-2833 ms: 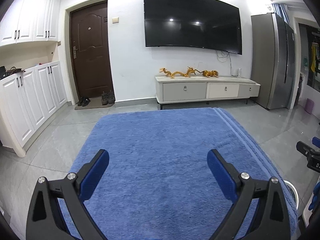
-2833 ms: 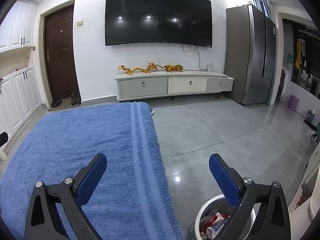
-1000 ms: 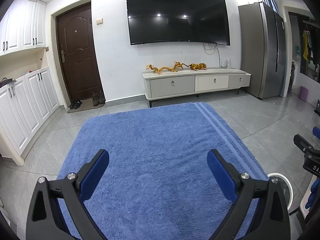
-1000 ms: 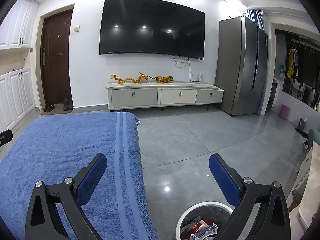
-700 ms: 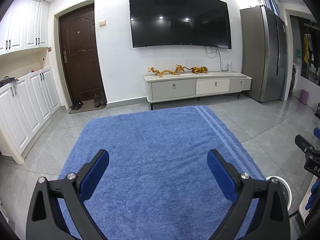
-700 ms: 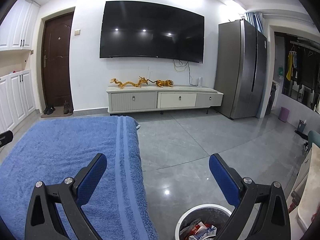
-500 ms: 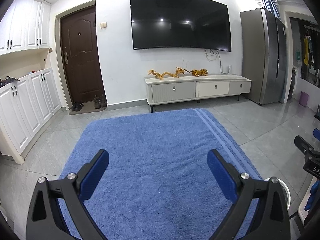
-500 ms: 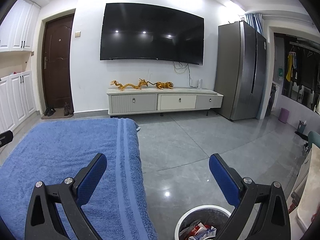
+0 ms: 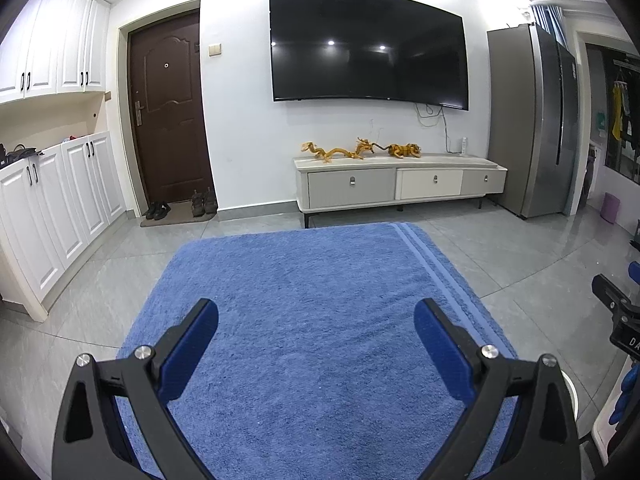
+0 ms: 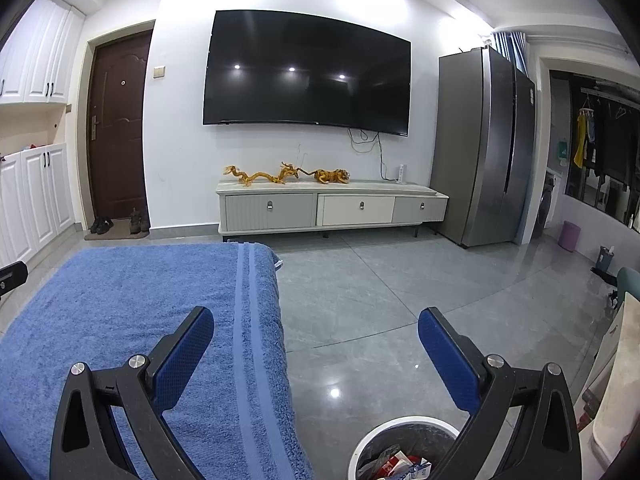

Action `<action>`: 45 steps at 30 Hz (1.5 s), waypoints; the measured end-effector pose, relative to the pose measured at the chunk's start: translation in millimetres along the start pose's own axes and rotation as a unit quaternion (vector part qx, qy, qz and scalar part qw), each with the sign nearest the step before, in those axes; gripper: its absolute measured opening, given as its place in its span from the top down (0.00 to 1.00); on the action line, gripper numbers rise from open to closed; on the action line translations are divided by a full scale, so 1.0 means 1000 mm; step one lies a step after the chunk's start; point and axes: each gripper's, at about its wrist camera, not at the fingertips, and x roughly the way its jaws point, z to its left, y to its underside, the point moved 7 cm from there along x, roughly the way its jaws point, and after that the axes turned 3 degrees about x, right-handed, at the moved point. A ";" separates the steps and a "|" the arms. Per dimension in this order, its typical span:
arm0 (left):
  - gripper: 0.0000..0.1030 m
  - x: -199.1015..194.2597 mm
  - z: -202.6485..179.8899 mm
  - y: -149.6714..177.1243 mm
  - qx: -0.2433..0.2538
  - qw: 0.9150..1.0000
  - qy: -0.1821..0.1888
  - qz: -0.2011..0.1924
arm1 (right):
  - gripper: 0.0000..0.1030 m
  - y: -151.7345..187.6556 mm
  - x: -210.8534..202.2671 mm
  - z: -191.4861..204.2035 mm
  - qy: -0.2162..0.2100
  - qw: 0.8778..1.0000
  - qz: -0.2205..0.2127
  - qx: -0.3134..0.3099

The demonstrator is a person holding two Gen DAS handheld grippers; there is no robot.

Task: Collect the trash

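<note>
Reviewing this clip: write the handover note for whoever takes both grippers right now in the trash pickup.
Left gripper: open, empty, above the blue towel.
Right gripper: open, empty, over the towel's right edge and the grey floor.
Trash bin: on the floor just right of the towel, under the right gripper, with wrappers inside.
Done: some trash is in the bin.
Left: no loose trash shows on the towel or the visible floor; check out-of-view areas before finishing.
</note>
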 end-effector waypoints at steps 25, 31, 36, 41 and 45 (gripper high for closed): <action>0.04 0.009 0.000 0.005 0.005 1.000 0.001 0.009 | 0.00 0.005 0.007 0.007 -0.007 1.000 0.013 -0.006; 0.04 0.012 0.003 0.007 0.004 1.000 -0.002 0.011 | 0.00 0.005 0.008 0.005 -0.004 1.000 0.013 -0.004; 0.04 0.012 0.003 0.007 0.005 1.000 -0.003 0.009 | 0.00 0.004 0.007 0.004 -0.002 1.000 0.011 -0.004; 0.04 0.011 0.002 0.008 0.009 1.000 -0.006 0.008 | 0.00 0.005 0.008 0.005 -0.004 1.000 0.013 -0.005; 0.04 0.011 0.000 0.008 0.009 1.000 -0.008 0.007 | 0.00 0.005 0.009 0.006 -0.007 1.000 0.016 -0.007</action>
